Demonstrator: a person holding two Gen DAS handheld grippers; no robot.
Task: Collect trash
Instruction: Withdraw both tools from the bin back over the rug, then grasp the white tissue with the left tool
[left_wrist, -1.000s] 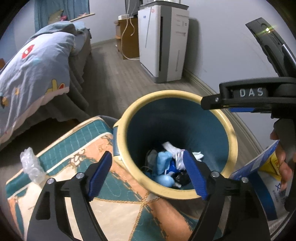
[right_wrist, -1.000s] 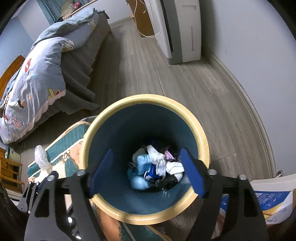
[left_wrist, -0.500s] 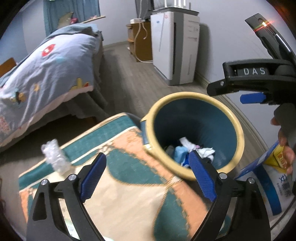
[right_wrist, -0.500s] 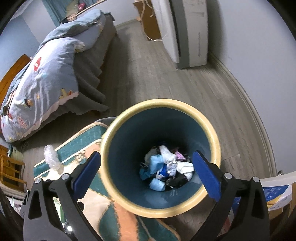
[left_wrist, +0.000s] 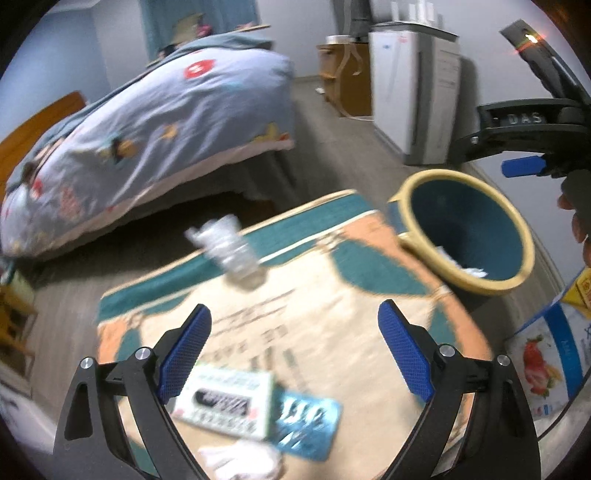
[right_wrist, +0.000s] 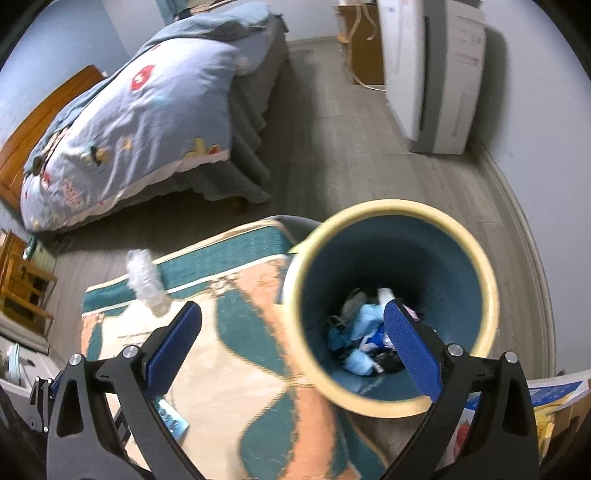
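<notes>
The trash still to collect lies on the patterned rug (left_wrist: 332, 332) beside the bin (left_wrist: 517, 236). A crumpled clear plastic bottle (left_wrist: 232, 251) rests near the rug's far edge, on the side away from the bin. Nearer to me lie a flat white and green box (left_wrist: 225, 398), a shiny blue wrapper (left_wrist: 310, 421) touching it, and a ball of white tissue (left_wrist: 240, 458). All of these look light to me. The bottle seems thin and will probably give under pressure, so I would take it across the middle of its body. The box looks stiffer; its short edge seems the best hold. The wrapper may be slippery.

The left tool (left_wrist: 295, 350) hangs above the box with its fingers spread wide and nothing between them. The right tool (right_wrist: 295, 347) is over the bin's rim, also spread and empty. Inside the bin lies blue and white rubbish (right_wrist: 362, 332). Behind the bin stand a bed (right_wrist: 140, 122) and a white appliance (right_wrist: 436, 74).
</notes>
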